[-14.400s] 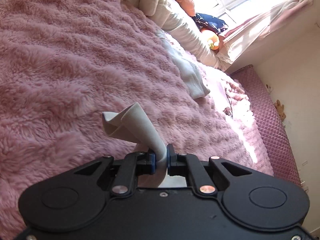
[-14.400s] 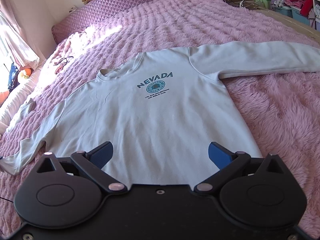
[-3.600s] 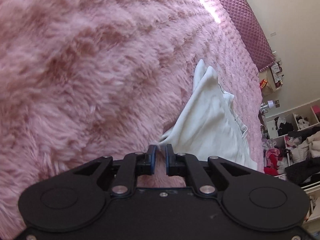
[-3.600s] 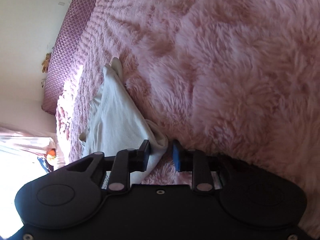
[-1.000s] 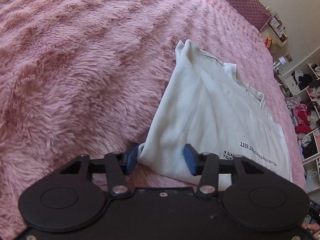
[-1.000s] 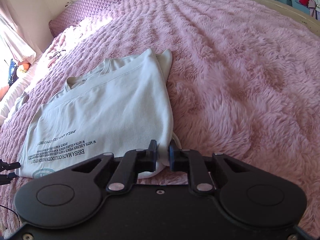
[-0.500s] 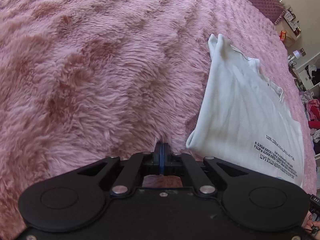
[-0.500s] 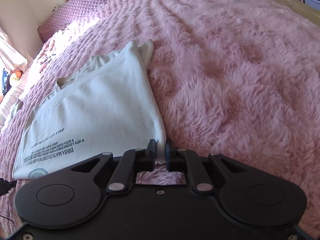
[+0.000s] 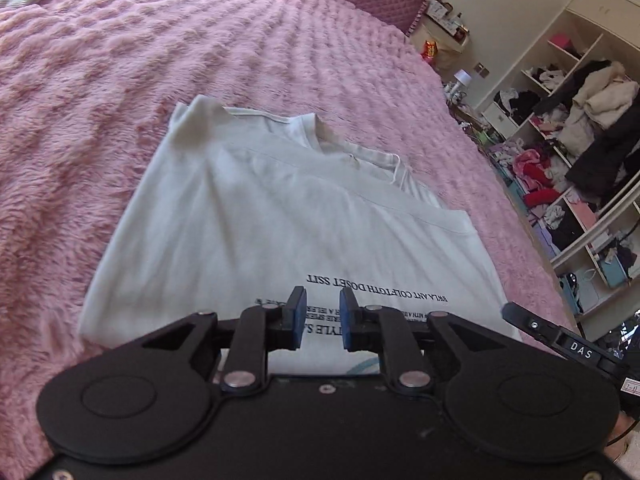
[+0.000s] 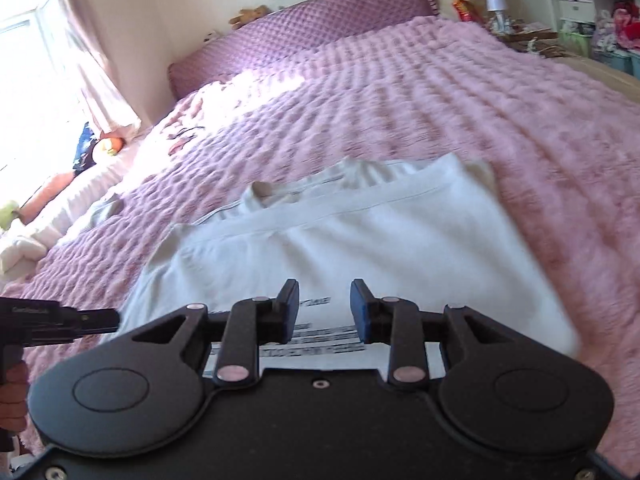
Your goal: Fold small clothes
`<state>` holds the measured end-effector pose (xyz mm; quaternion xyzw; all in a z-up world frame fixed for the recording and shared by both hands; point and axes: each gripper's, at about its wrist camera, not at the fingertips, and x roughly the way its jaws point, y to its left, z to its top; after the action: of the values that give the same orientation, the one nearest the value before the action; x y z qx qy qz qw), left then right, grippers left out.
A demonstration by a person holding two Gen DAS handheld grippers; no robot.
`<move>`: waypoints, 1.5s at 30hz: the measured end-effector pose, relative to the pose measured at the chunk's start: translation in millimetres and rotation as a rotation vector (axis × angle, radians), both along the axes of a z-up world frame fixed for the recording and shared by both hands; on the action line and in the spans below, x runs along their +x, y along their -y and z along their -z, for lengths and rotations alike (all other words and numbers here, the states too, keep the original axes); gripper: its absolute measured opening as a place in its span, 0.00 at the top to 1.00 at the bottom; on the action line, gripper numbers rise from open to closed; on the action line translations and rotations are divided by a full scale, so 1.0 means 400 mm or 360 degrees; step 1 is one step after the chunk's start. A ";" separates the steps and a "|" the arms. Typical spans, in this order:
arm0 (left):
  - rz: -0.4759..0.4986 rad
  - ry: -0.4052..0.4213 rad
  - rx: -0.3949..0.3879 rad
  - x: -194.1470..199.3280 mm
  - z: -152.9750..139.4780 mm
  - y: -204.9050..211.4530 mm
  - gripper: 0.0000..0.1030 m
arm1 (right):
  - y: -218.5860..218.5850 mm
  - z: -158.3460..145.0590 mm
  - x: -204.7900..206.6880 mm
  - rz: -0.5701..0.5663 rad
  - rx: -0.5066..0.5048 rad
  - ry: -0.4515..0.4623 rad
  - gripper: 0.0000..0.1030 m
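Note:
A pale grey sweatshirt (image 9: 260, 216) lies folded flat on the pink fluffy blanket (image 9: 80, 80), back side up with black printed lines near its close edge. It also shows in the right wrist view (image 10: 360, 236). My left gripper (image 9: 322, 318) hovers above the close edge of the sweatshirt, jaws a little apart and empty. My right gripper (image 10: 324, 306) hovers above the same edge, jaws apart and empty. The right gripper's tip (image 9: 560, 344) shows at the right of the left wrist view, and the left one (image 10: 52, 318) at the left of the right wrist view.
A purple quilted headboard (image 10: 304, 28) stands at the far end of the bed. Open shelves with piled clothes (image 9: 580, 152) stand at the right. Pillows and a toy (image 10: 108, 146) lie by the sunlit window at the left.
Both grippers have opened, the right letting go of the sweatshirt's corner. Both have swung to face the middle of the folded sweatshirt's near edge.

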<state>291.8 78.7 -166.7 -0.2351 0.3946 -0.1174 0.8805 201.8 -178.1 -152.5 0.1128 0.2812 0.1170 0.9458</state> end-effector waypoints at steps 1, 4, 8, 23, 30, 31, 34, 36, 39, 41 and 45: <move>0.0026 -0.0023 -0.0016 0.014 0.019 0.030 0.86 | -0.036 0.021 0.013 -0.0046 0.0000 -0.0026 0.71; 0.0086 -0.0103 -0.0047 0.039 0.076 0.091 0.86 | -0.129 0.100 0.048 -0.0125 0.0044 -0.0167 0.74; 0.0059 -0.0173 0.0056 0.041 0.130 0.090 0.86 | -0.151 0.142 0.043 -0.0100 -0.0054 -0.0200 0.78; -0.0344 -0.0227 0.0055 -0.055 0.166 -0.244 0.83 | 0.314 0.124 -0.055 0.0539 -0.0005 -0.0270 0.89; -0.0393 -0.0206 -0.0109 -0.055 0.122 -0.263 0.75 | 0.238 0.083 -0.040 0.0577 -0.0160 -0.0207 0.82; -0.0367 -0.0153 -0.0079 -0.044 0.100 -0.246 0.65 | 0.222 0.068 -0.033 0.0541 -0.0152 -0.0169 0.82; -0.0243 -0.0034 -0.0009 0.009 0.041 -0.182 0.63 | 0.140 0.028 0.030 0.0365 -0.0089 -0.0092 0.82; -0.0157 0.0010 -0.0023 0.064 0.029 -0.130 0.63 | 0.065 0.026 0.095 0.0238 -0.0030 -0.0073 0.82; -0.0072 0.0026 -0.0015 0.140 0.036 -0.055 0.63 | -0.041 0.045 0.181 0.0071 0.0012 -0.0065 0.82; -0.0014 0.0028 0.0000 0.200 0.050 -0.002 0.63 | -0.098 0.064 0.232 -0.0017 0.0023 -0.0098 0.82; 0.0029 -0.0038 0.0057 0.299 0.089 0.048 0.63 | -0.137 0.109 0.312 -0.0136 0.0062 -0.0207 0.82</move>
<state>411.3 59.6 -202.2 -0.2170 0.4093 -0.1156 0.8786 326.6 -123.3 -196.1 0.1264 0.3444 0.1551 0.9173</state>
